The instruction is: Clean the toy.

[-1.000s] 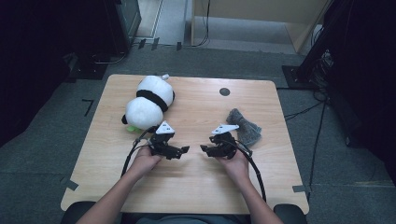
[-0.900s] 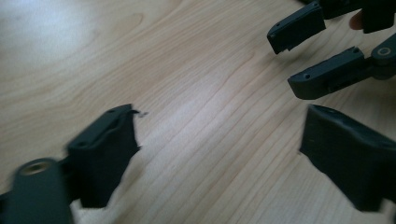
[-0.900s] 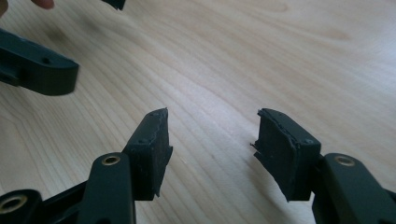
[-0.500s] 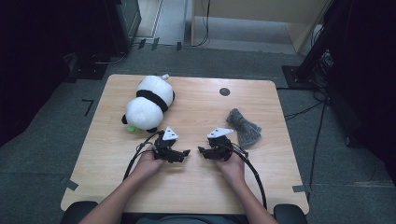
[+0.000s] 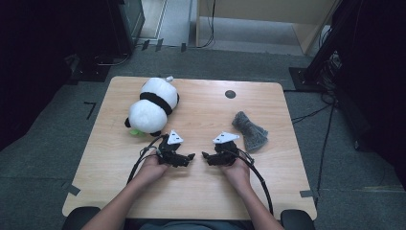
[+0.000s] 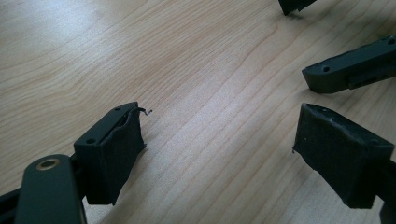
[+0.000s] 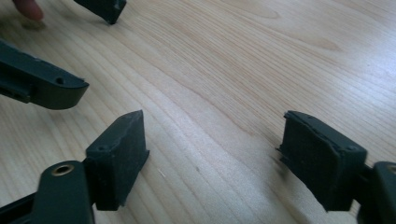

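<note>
My left gripper (image 5: 190, 157) rests low on the wooden table (image 5: 206, 191), held in the person's left hand, jaws open and pointing right. Facing it, my right gripper (image 5: 205, 155) is held in the right hand, also open, pointing left. Their tips nearly meet at the table's middle front. In the left gripper view my left gripper (image 6: 219, 140) has bare wood between its pads, and the right gripper's jaw tip (image 6: 348, 70) shows at upper right. The right gripper (image 7: 212, 156) in its own view likewise holds nothing. A plush panda (image 5: 152, 106) lies at the back left.
A crumpled grey cloth (image 5: 250, 130) lies to the right of the right hand. A dark round hole (image 5: 230, 94) sits near the table's far edge. Cables trail from both grippers toward the front edge. Dark equipment and cables stand on the floor around the table.
Both hands have drawn slightly toward the front edge and inward, so the gripper tips now face each other closely. The panda and cloth have not moved.
</note>
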Demonstrator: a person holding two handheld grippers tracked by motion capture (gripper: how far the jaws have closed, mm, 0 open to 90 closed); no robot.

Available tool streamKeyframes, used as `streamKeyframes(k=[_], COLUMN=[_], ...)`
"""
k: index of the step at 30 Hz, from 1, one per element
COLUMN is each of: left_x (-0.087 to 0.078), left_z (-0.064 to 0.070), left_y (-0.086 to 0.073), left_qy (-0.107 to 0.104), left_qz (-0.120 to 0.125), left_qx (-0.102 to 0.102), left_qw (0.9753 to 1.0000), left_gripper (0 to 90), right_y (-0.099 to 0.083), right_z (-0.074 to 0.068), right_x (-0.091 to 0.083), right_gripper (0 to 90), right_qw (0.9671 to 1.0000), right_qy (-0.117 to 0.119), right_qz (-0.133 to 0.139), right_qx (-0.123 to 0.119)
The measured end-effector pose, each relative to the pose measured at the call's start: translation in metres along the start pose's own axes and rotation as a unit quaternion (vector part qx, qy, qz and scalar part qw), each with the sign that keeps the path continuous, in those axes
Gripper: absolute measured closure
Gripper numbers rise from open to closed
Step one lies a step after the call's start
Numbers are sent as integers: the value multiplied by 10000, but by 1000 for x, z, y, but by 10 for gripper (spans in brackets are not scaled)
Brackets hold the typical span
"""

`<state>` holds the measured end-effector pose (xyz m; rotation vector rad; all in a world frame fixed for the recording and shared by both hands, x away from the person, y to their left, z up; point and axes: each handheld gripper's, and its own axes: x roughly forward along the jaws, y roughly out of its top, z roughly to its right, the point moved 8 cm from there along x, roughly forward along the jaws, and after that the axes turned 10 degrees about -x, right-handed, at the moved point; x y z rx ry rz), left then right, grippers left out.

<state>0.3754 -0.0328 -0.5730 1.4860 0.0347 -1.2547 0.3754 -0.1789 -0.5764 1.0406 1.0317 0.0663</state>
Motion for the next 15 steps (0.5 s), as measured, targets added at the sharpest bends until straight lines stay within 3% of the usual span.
streamKeyframes(k=[15], left_x=[0], left_z=[1], left_y=[-1], left_qy=[118], left_qz=[-22], left_qx=[74], left_qw=[9999], left_gripper=[149], right_y=[-1], right_z=[3], right_x=[1], right_gripper=[128], right_qw=[9999], right_qy=[-92], right_qz=[-72], right_qx=[77])
